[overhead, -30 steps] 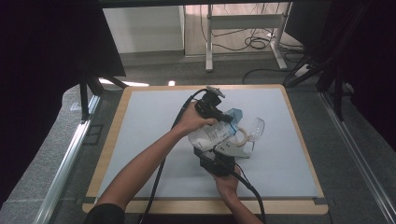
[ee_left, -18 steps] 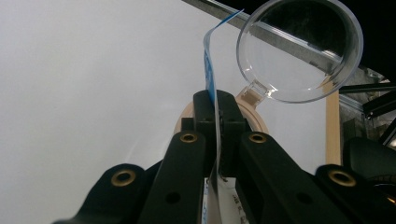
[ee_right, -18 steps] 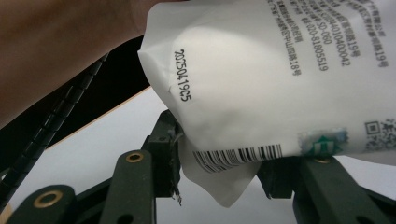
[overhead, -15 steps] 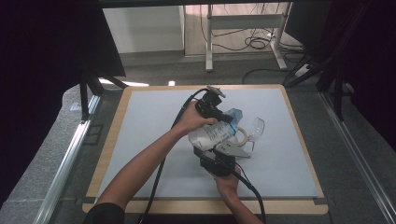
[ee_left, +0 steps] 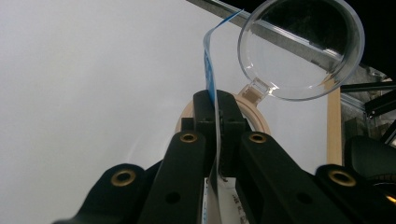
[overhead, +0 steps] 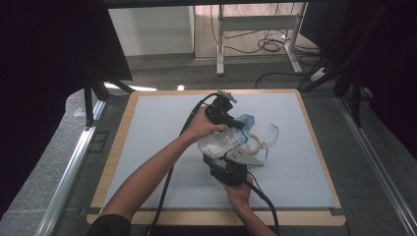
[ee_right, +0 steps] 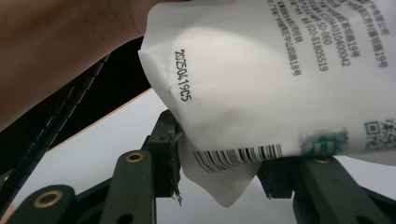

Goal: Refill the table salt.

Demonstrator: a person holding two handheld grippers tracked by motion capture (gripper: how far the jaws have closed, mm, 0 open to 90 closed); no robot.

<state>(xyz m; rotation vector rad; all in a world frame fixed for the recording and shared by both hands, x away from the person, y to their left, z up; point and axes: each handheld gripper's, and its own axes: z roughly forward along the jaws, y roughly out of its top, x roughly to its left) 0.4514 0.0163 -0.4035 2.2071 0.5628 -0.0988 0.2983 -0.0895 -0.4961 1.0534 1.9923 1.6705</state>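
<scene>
I see my left tongs (ee_left: 215,105) pinched tight on the pouch (overhead: 223,141) top edge; my right tongs (ee_right: 217,163) gape around its bottom corner, above the counter (overhead: 147,128) middle.

White pouch (ee_right: 261,79) is showing a printed code "20250419C5" running down its left side. Near its top edge, small-print lines are ending in "020-81805519" and "18号". Barcode and part of a QR code are sitting along its lower edge; digits unreadable.
</scene>
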